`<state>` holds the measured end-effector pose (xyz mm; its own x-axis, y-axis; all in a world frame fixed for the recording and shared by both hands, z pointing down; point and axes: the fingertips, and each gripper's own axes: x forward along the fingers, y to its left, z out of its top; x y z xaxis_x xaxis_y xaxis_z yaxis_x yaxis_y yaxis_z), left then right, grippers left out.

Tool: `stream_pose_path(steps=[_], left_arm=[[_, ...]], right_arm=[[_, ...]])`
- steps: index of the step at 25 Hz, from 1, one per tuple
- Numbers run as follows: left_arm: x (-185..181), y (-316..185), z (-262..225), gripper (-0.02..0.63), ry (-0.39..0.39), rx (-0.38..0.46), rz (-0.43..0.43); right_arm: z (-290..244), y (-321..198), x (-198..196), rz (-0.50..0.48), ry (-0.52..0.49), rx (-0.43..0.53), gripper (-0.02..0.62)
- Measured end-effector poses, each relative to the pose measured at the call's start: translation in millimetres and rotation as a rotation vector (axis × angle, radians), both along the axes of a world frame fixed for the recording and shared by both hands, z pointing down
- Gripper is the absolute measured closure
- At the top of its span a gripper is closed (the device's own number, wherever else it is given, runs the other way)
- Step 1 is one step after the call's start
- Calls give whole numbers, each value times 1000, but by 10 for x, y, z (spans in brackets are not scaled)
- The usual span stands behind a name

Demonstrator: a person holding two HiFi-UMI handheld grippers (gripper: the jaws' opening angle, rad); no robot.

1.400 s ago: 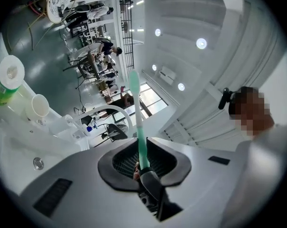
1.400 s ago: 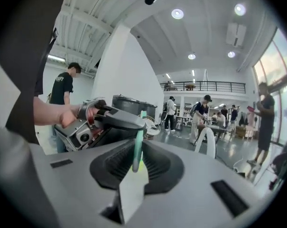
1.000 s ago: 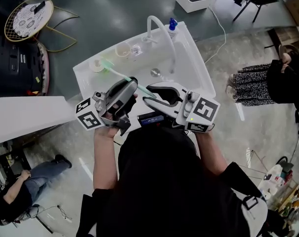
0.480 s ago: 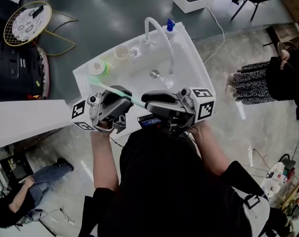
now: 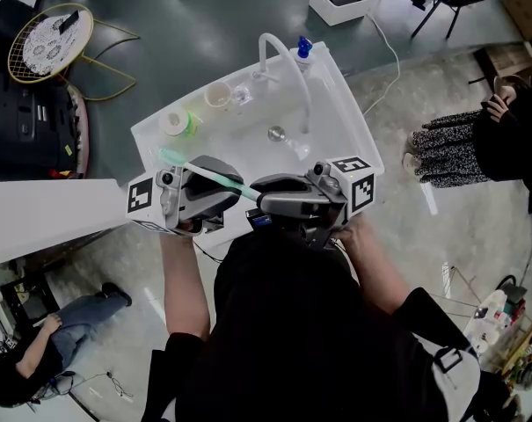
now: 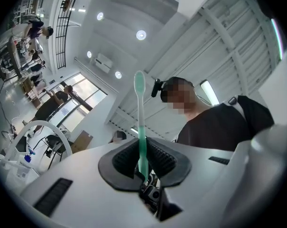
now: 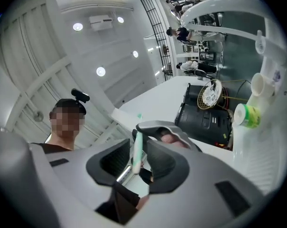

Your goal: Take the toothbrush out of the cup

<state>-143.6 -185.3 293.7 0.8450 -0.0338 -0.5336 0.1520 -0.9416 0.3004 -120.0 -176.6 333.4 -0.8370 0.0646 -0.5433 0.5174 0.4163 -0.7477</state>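
Toothbrush (image 5: 206, 175) is out of the cup (image 5: 173, 123), so extraction looks done; the step now is carry or hand-off. Left gripper (image 6: 142, 156) pinches it on the green part of the handle, 2 pads pressed on, with the brush sticking out past the jaws. Right gripper (image 7: 138, 159) is spread wide. The handle's tail end sits between its jaws, but the pads don't press it. Brush hangs above the near side of the sink (image 5: 336, 121), apart from the cup. Next move likely needs a firm left grip while the right backs off. Brush is slim, mint green and white, probably light and slippery.

Head view steeply down over sink (image 5: 338, 104); both gripper views ceilingward.
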Motion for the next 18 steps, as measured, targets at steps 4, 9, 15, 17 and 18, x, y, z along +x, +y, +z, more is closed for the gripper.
stream_pose_path(steps=[4,9,15,17,18], left_arm=[[18,81,-13,555,-4,34,45],[26,169,-27,555,-3,68,99],[43,170,-31,555,3,71,87],[43,99,-3,554,-1,46,43],[42,56,10,554,-3,33,12]], right_arm=[[-34,63,-8,-29,-15,6,477],[-59,151,-15,-75,-33,18,503],[-73,159,-22,-66,-32,35,538],[-45,104,-24,-13,7,70,538],[-26,71,-22,22,34,96,540]])
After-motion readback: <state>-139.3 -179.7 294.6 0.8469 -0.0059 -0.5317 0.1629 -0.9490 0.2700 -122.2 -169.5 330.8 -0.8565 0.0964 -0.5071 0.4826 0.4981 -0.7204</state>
